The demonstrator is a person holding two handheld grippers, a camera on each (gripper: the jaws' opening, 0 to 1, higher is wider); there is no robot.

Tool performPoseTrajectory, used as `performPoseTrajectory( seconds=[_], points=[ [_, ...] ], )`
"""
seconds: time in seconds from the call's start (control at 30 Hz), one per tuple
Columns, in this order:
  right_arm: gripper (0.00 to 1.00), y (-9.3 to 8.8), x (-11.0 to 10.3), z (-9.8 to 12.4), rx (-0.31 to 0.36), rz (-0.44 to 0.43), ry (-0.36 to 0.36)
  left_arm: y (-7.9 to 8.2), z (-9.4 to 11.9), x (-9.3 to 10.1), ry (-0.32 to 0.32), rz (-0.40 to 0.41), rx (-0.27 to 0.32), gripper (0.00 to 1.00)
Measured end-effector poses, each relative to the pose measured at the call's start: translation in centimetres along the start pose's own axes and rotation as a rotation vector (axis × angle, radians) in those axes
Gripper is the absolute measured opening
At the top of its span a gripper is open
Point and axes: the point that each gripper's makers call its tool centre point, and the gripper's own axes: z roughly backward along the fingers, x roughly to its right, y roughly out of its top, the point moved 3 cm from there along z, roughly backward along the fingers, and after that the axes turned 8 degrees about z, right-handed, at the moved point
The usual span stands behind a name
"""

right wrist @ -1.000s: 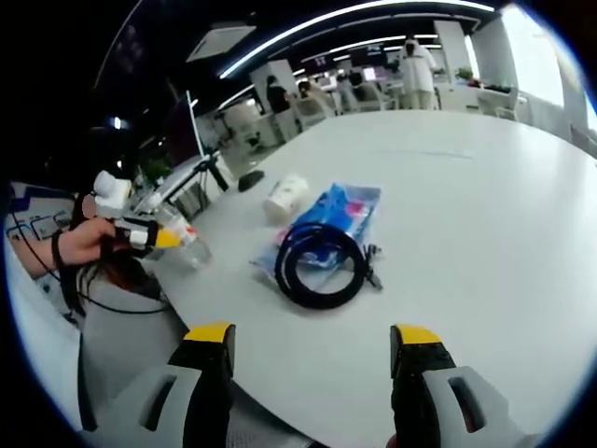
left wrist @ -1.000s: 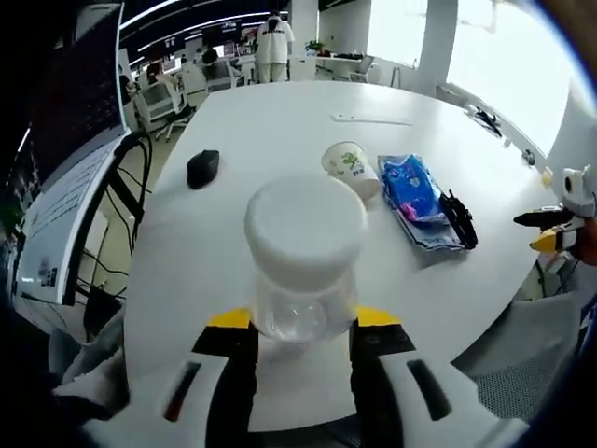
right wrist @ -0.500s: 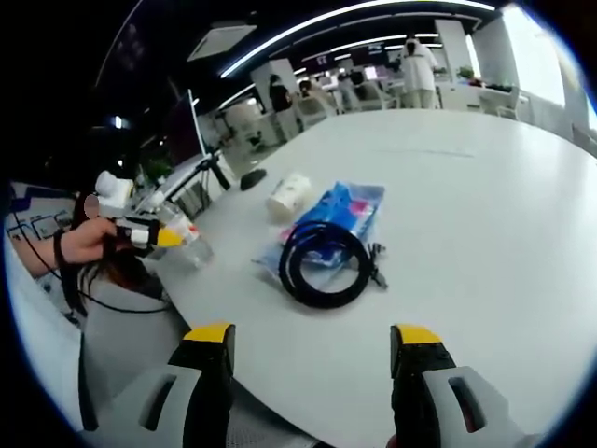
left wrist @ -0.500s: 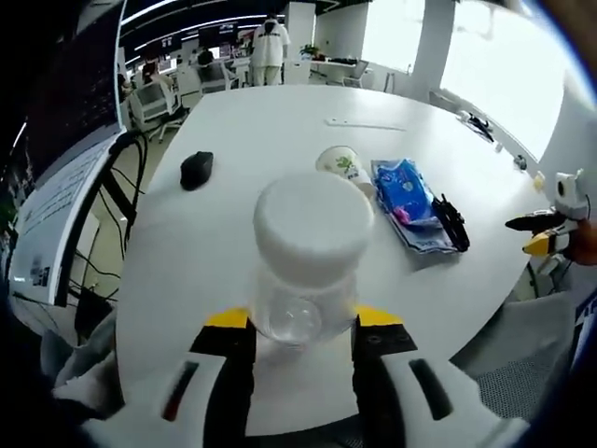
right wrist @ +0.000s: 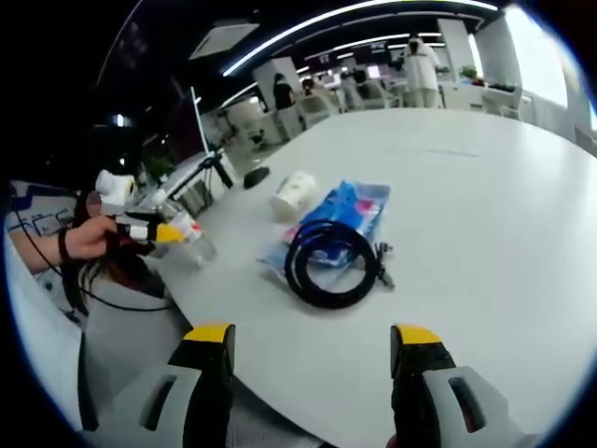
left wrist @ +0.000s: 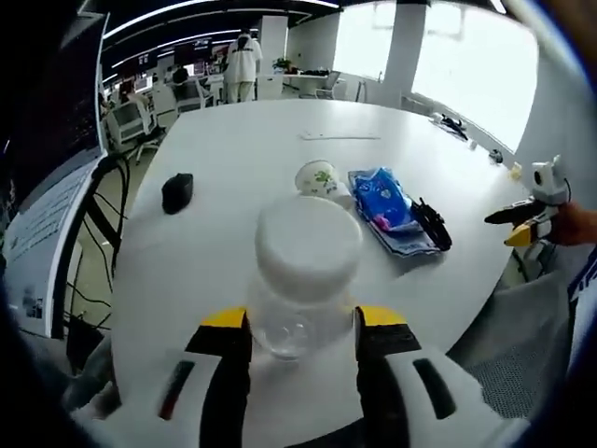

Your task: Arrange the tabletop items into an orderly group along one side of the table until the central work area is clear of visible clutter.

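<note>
Up close in the left gripper view, the left gripper (left wrist: pixel 302 331) has its yellow-tipped jaws clamped on either side of a clear plastic jar with a wide white lid (left wrist: pixel 305 275), which sits near the close edge of the round white counter (left wrist: pixel 242 140). Beyond the jar lies a white paper cup printed with green leaves (left wrist: pixel 322 179), tipped on its side, and just beside it a blue plastic packet with pink markings (left wrist: pixel 384 203). A black coiled cable (left wrist: pixel 431 223) lies against the packet's far side, seen edge-on here. Well apart from these, toward the counter's other side, sits a small black computer mouse (left wrist: pixel 176 191). At the right edge of this view the right gripper (left wrist: pixel 518 226) is held by a hand off the counter's rim. In the right gripper view, the right gripper (right wrist: pixel 315 359) has its jaws standing wide apart with nothing between them, hovering short of the counter (right wrist: pixel 485 187). The black cable (right wrist: pixel 331 261) shows as a round coil resting partly on the blue packet (right wrist: pixel 350 210), with the paper cup (right wrist: pixel 293 193) just beyond and the mouse (right wrist: pixel 256 175) farther off. At the left, a hand holds the left gripper (right wrist: pixel 173 233) against the jar (right wrist: pixel 194 245), though it is small and probably distorted there.
</note>
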Motion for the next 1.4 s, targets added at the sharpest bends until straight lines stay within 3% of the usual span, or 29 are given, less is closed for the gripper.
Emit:
performPoseTrajectory(
  seconds=[0.23,0.63,1.2,1.4],
  points=[
    [0.69,-0.2,0.0,0.5,-0.002,-0.004,-0.01,0.1,-0.1,-0.2,-0.029,-0.009,0.014,0.41],
    [0.69,-0.7,0.4,1.2,0.0,-0.027,-0.041,0.1,-0.1,-0.2,-0.02,-0.008,0.034,0.4],
    [0.69,-0.9,0.5,1.4,-0.001,-0.033,-0.046,0.5,-0.6,-0.2,0.034,0.033,0.067,0.4],
    [0.68,-0.8,0.7,1.7,0.001,-0.032,-0.051,1.5,-1.4,-0.7,0.062,0.058,0.082,0.4]
  ],
)
